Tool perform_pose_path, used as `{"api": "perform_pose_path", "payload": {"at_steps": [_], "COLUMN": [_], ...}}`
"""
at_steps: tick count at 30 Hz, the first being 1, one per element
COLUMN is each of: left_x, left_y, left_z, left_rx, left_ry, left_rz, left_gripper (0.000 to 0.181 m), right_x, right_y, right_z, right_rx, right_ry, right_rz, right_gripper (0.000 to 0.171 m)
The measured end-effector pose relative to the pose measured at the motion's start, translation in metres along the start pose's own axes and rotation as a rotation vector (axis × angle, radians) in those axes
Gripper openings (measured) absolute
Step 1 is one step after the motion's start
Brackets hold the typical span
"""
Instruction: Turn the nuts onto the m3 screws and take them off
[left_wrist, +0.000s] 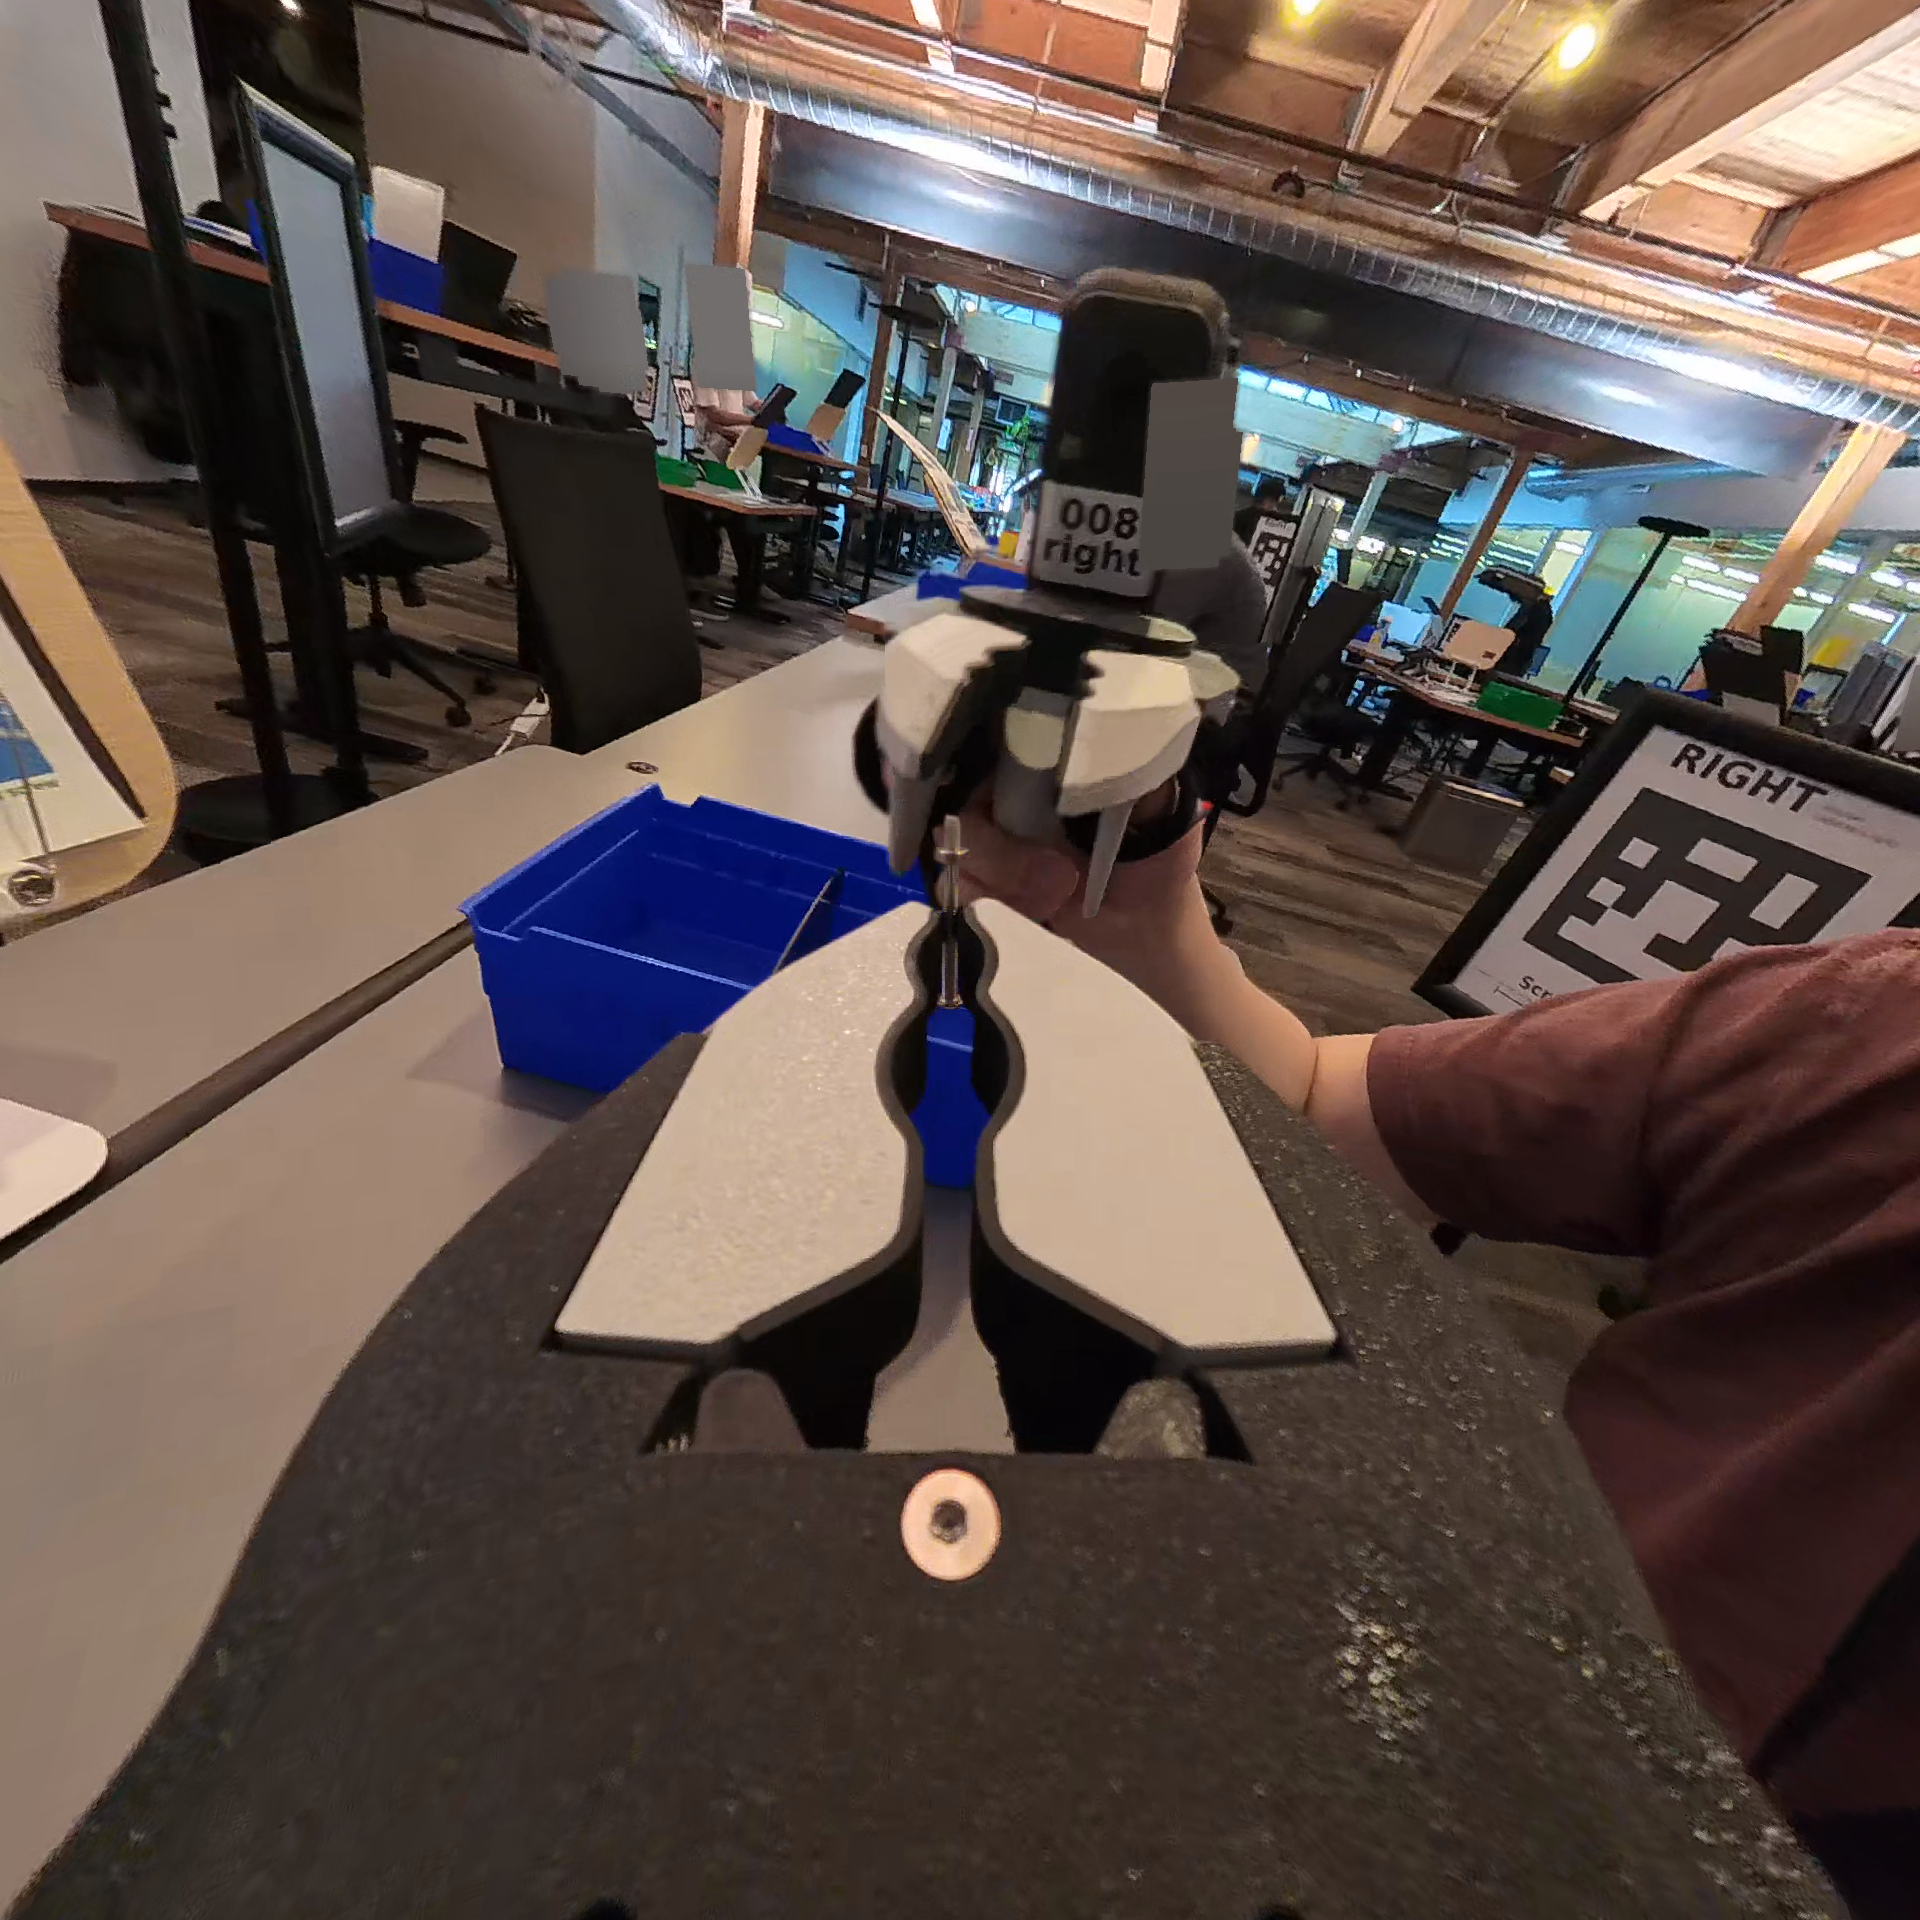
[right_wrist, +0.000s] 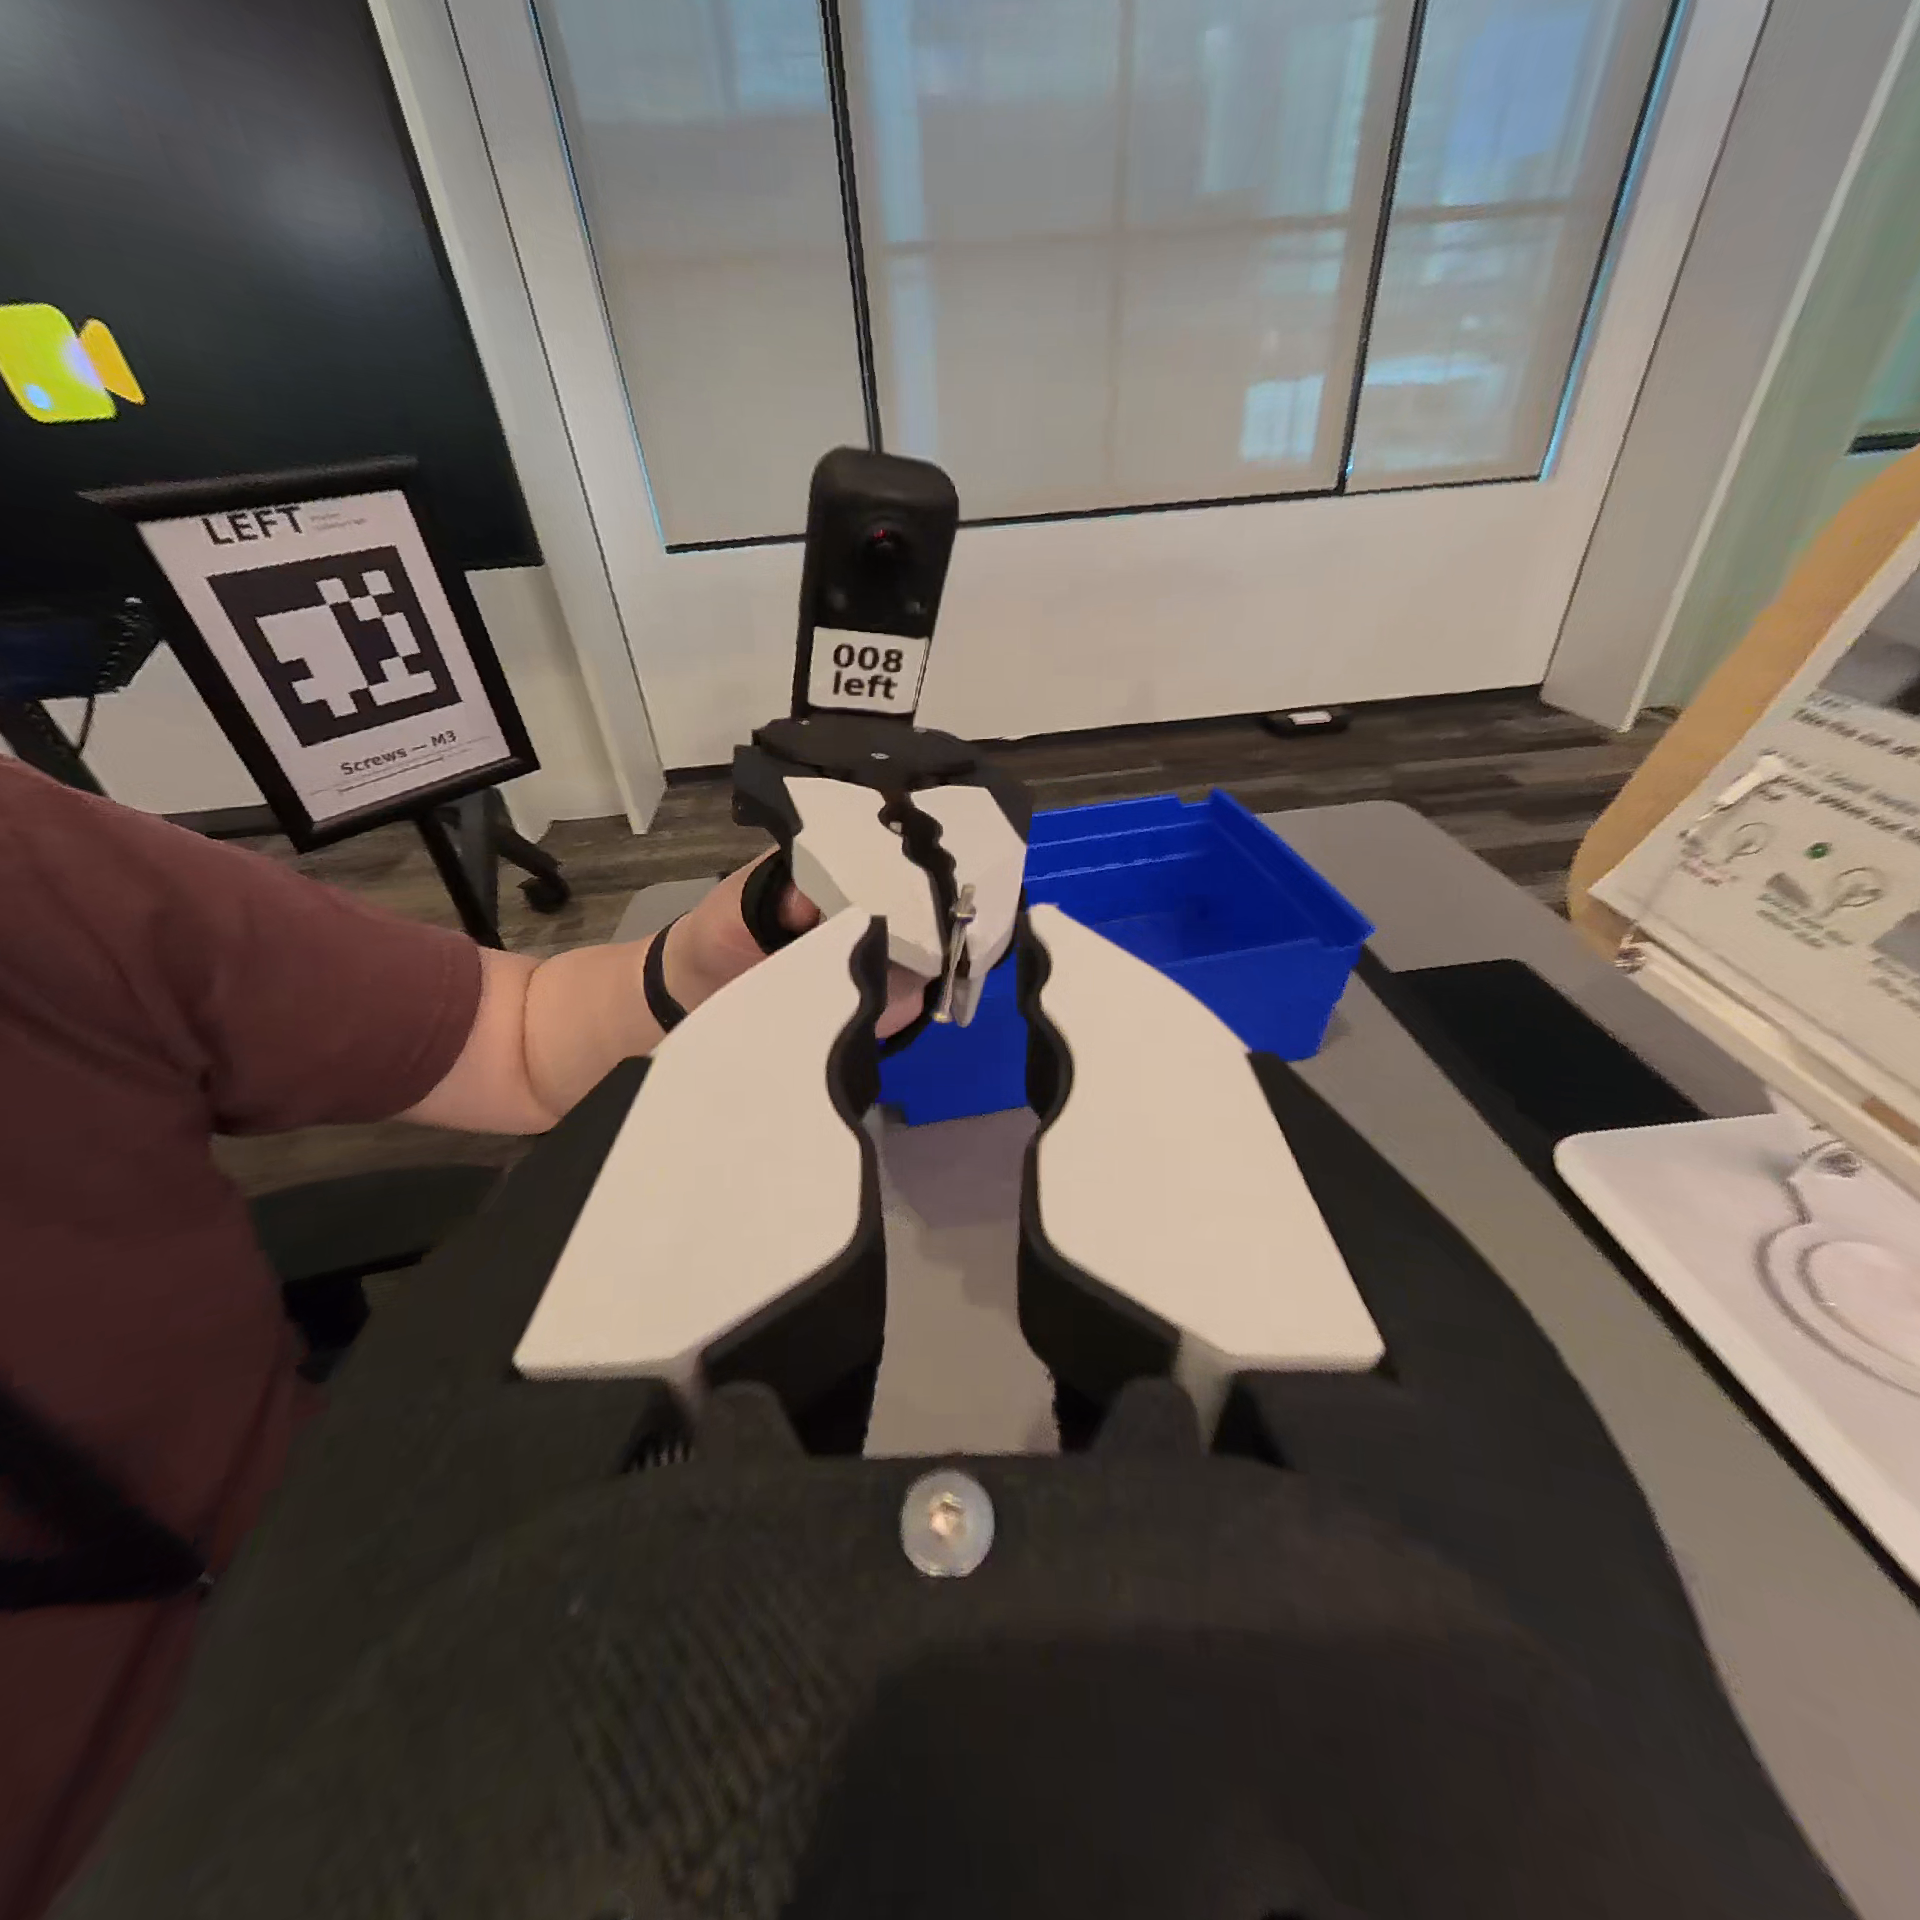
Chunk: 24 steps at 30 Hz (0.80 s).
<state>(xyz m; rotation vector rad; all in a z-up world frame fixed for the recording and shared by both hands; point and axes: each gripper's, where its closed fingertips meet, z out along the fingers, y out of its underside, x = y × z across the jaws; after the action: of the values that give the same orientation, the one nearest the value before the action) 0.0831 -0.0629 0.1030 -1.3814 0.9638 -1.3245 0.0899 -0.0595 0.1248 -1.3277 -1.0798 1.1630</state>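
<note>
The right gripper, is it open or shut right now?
Open. In its own view the right gripper shows a clear gap between its fingers, empty; the screw sits in the left gripper beyond.

I am looking out into an open-plan office or lab workspace. Exposed wooden ceiling beams (left_wrist: 1455, 83) and a silver duct (left_wrist: 935, 114) are running overhead, rows of desks (left_wrist: 1455, 707) and black office chairs (left_wrist: 592, 582) are stretching back, and framed marker signs (right_wrist: 332, 644) are standing beside my grey table (left_wrist: 260, 1039). Tall windows (right_wrist: 1091, 260) are letting in light.
</note>
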Motion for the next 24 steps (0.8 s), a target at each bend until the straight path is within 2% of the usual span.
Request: {"api": "perform_pose_path", "payload": {"at_steps": [3,10,18,21,24], "left_x": [0.005,0.007,0.005,0.007,0.007], "left_y": [0.005,0.008,0.021,0.027,0.028], "left_z": [0.005,0.006,0.010,0.014,0.015], "left_rx": [-0.026,-0.047,-0.108,-0.116,-0.105], "left_ry": [0.008,0.010,0.026,0.060,0.085], "left_rz": [0.016,0.024,-0.022,-0.055,-0.107], "left_gripper": [0.002,0.002,0.009,0.002,0.002], "right_x": [0.000,-0.004,-0.006,-0.004,-0.002], "right_y": [0.008,0.012,0.018,0.019,0.020], "right_z": [0.011,0.013,0.017,0.017,0.016], "right_rx": [0.006,0.018,-0.006,-0.004,-0.012], "right_ry": [-0.043,-0.124,-0.138,-0.136,-0.131], "right_rz": [0.082,0.154,0.170,0.179,0.175], "right_gripper": [0.024,0.004,0.003,0.003,0.003]}}
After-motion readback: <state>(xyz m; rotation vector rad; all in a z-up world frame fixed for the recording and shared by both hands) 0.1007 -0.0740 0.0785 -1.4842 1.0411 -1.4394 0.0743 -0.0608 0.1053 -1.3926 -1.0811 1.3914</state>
